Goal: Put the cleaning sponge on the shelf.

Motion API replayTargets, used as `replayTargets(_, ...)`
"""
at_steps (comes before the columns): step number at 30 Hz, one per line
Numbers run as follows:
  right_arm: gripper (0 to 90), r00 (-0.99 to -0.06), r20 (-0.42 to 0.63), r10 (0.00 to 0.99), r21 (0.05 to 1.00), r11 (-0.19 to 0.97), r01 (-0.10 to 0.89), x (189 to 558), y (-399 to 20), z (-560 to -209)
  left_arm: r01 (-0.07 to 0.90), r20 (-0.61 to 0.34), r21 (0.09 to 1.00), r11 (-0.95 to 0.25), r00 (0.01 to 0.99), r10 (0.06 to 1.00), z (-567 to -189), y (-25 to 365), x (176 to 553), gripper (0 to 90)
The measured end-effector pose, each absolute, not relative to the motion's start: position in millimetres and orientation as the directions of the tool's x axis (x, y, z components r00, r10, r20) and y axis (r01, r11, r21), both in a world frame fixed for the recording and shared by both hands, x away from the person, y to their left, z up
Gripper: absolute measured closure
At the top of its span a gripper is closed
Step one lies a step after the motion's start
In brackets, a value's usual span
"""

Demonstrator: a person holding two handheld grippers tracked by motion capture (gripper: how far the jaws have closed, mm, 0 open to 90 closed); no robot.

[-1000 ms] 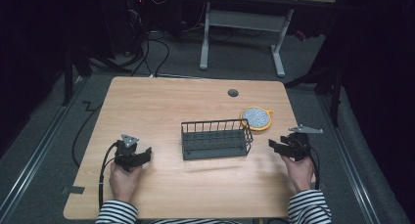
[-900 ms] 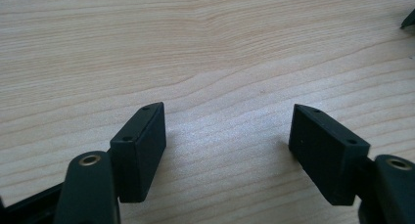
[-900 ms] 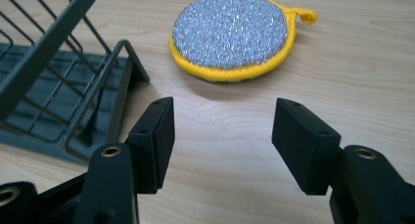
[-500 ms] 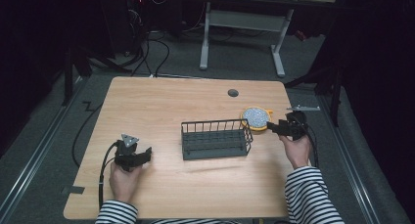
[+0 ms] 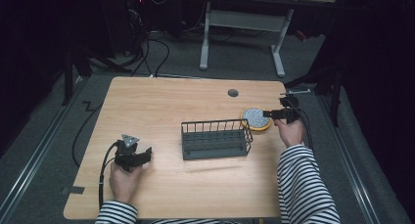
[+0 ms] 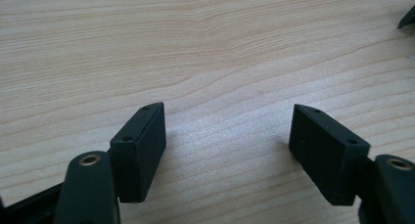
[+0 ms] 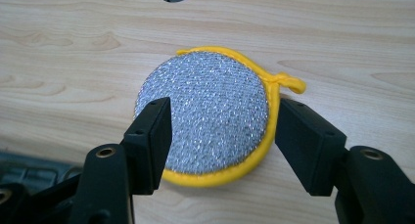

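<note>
Scrubber (image 7: 205,114), round with a yellow rim, lies on the table (image 5: 161,101) just right of the wire basket (image 5: 216,138) (far corner), bracketed by the right gripper (image 7: 220,136) with jaws spread, so lower squarely, then close on its edges; left gripper (image 6: 227,150) rests open.

Left gripper (image 5: 142,154) rests low with fingers apart; right gripper (image 5: 268,113) reaches forward, fingers spread.

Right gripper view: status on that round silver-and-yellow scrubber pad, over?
Right gripper open, jaws either side of round silver scrubber pad with yellow rim, not gripped. Left gripper open over bare table. Black wire basket beside pad, not blocking.
</note>
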State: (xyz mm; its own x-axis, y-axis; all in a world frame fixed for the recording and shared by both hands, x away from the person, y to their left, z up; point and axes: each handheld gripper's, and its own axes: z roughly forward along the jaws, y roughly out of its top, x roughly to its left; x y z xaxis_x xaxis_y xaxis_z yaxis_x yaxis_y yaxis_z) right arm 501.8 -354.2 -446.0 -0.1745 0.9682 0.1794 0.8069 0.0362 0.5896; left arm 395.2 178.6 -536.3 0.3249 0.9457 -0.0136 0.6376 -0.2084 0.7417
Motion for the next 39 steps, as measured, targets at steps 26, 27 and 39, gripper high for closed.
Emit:
replayTargets(26,39.4,-0.052,0.23,0.972,0.42,-0.051,0.906,537,-358,-488,0.637,-0.013,0.743,-0.206,0.322,0.947,-536,178,395,30.9)
replayTargets(27,39.5,-0.057,0.226,0.973,0.415,-0.043,0.909,538,-357,-489,0.637,-0.013,0.743,-0.207,0.322,0.947,-536,178,395,30.9)
replayTargets(39,62.7,-0.105,0.234,0.967,0.403,0.001,0.915,538,-354,-491,0.636,-0.013,0.743,-0.209,0.325,0.946,-536,178,395,30.9)
